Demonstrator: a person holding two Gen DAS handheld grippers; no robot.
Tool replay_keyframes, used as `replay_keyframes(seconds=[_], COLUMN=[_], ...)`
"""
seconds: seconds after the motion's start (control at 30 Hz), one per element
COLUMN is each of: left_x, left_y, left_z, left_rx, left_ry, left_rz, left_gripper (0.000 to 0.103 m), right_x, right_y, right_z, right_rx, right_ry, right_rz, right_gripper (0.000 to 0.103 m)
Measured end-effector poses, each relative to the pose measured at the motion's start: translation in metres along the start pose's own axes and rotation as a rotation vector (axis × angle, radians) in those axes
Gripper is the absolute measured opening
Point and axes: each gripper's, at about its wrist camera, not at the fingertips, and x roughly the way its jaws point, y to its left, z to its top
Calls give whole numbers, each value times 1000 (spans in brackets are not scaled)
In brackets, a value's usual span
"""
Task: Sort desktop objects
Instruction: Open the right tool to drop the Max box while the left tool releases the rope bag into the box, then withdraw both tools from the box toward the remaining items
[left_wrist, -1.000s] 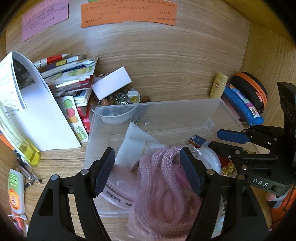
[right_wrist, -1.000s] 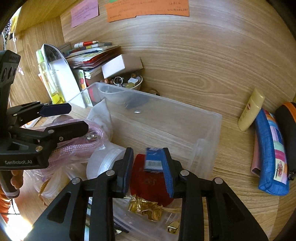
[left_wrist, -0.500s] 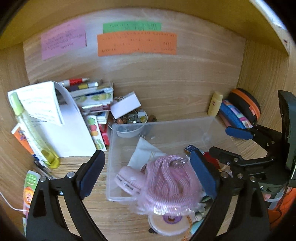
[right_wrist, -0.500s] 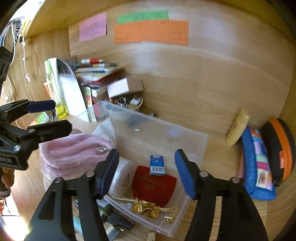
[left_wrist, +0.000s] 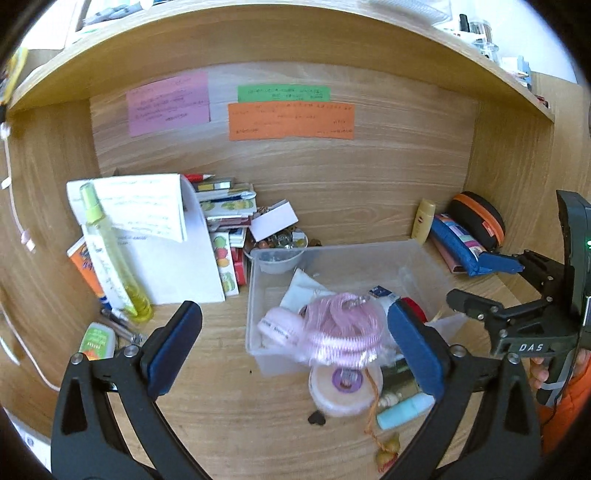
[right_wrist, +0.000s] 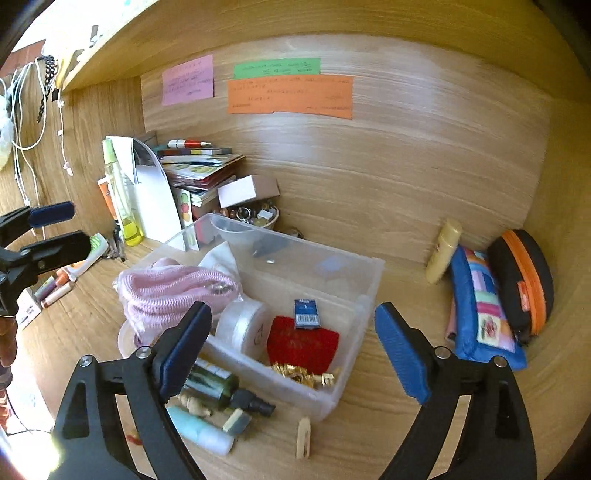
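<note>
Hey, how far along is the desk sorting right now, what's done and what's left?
Done: the pink mesh bag, red pouch and small blue box lie in the clear bin.

In hand: nothing; left gripper and right gripper have just been opening, empty.

Left: the green bottle, teal tube and clip lie outside the bin.
</note>
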Motion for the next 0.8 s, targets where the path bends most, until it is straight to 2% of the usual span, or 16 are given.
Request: replay_keyframes(seconds=[0.17, 0.33, 0.57, 0.8], left_x=[-7, -1, 25, 55], left_y=[2, 7, 13, 6], left_z=[-18, -42, -76, -91], left_rx=[-5, -7, -16, -19], left_ry=[16, 77, 201, 282], left_rz=[-12, -18, -29, -63], left_gripper=[102, 102, 102, 102], right_x=[-16, -28, -27, -22], right_y=[0, -2, -8, -12], right_z=[-13, -29, -52, -73], right_rx=[8, 8, 17, -7], right_ry=[-16, -12, 34, 74], right_rz=[-29, -56, -79, -120], right_gripper=[88, 88, 88, 88])
